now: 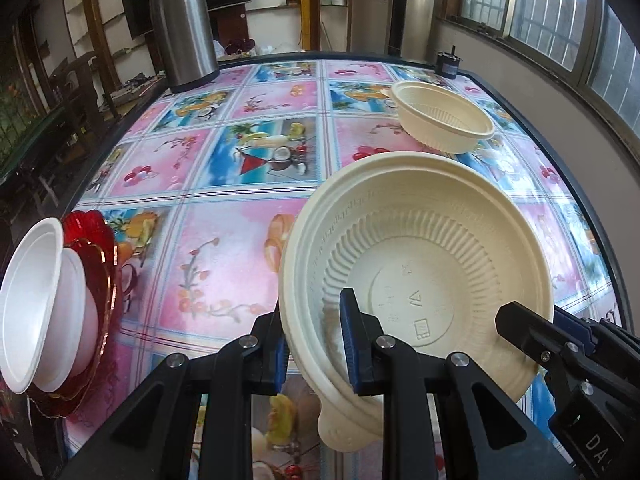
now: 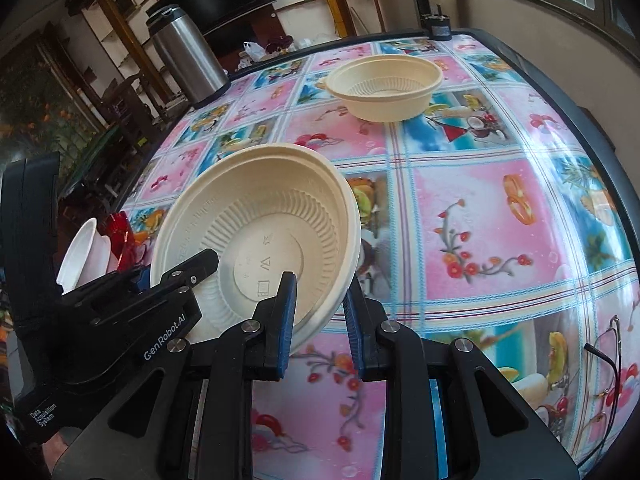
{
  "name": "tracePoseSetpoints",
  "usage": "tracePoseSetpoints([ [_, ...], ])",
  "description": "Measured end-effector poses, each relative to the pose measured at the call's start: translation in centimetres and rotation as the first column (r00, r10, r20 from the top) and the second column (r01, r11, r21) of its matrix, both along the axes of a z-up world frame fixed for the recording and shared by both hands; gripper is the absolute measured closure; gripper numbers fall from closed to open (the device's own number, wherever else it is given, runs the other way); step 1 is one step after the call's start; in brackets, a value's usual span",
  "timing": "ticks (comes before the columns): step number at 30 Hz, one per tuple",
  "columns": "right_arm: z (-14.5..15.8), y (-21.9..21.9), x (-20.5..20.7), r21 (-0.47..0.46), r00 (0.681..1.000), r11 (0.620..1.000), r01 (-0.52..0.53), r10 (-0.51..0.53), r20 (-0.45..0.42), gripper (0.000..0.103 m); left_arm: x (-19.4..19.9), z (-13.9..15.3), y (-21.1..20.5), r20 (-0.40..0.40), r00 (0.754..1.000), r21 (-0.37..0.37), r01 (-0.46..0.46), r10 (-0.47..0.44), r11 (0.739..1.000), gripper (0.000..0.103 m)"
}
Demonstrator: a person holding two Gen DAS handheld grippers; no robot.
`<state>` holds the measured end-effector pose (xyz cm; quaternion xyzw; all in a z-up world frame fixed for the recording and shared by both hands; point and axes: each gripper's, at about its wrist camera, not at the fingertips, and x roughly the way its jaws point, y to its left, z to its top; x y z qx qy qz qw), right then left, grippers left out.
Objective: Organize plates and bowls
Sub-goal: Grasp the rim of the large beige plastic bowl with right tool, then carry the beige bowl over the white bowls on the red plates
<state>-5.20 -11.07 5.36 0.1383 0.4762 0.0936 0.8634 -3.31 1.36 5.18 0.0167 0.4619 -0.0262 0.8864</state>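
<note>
White bowls: two white foam bowls (image 1: 36, 312) lean on a red scalloped plastic plate (image 1: 102, 264) at the table's left edge
Left gripper (image 1: 314, 340): jaws clamp the left rim of the tilted cream ribbed plastic bowl (image 1: 420, 264); hold firm
Right gripper (image 2: 320, 312): jaws straddle the opposite rim, contact unclear; lift level together
Target, judged: second cream ribbed bowl (image 1: 442, 118) stands upright far right; centre over it, nest gently
</note>
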Motion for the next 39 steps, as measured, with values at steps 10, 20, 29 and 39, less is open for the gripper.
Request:
tracePoseSetpoints([
  [10, 2.7, 5.9, -0.5, -0.036, 0.995, 0.995, -0.092, 0.094, 0.044, 0.079, -1.6, 2.2, 5.3, 0.058, 0.995, -0.030, -0.083, 0.085, 0.996, 0.081],
  [20, 4.6, 10.5, -0.9, -0.078, 0.983, 0.984, -0.161, 0.167, 0.075, 0.079, -2.9, 3.2, 9.8, 0.088, 0.984, -0.059, -0.150, 0.155, 0.987, 0.081],
  [29, 6.3, 15.6, -0.3, -0.101, 0.962, 0.965, -0.243, 0.253, 0.105, 0.079, -3.6, 4.7, 14.7, 0.129, 0.961, -0.070, -0.238, 0.246, 0.969, 0.081],
  [39, 7.2, 22.1, 0.6, -0.127, 0.926, 0.930, -0.345, 0.360, 0.115, 0.077, -4.2, 4.7, 20.2, 0.131, 0.929, -0.084, -0.337, 0.345, 0.938, 0.081],
])
